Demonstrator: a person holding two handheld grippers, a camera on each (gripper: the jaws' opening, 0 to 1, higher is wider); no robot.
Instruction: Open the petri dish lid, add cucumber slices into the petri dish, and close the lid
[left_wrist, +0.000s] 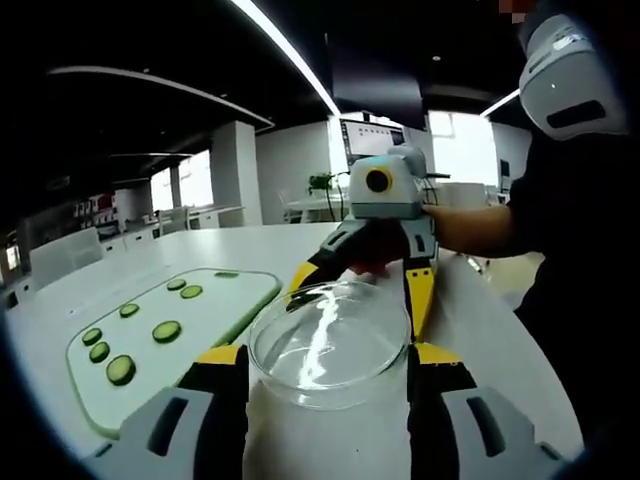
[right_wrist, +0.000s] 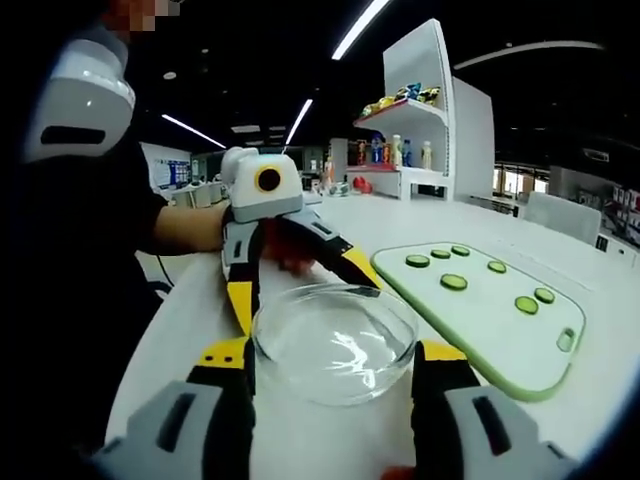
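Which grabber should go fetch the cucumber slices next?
Probably right, though it's close. Both the right gripper and left gripper straddle the petri dish, but the cutting board with cucumber slices lies just beside the right gripper's jaw.

Bright ceiling light strips (left_wrist: 285, 50) and daylit windows (left_wrist: 465, 145) light the white table (right_wrist: 190, 310) evenly. Glare streaks the clear petri dish (left_wrist: 330, 345). Fisheye bending warps edges; the background blurs softly.

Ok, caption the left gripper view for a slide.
Both grippers flank the glass petri dish on the white table; cucumber slices wait on the cutting board.
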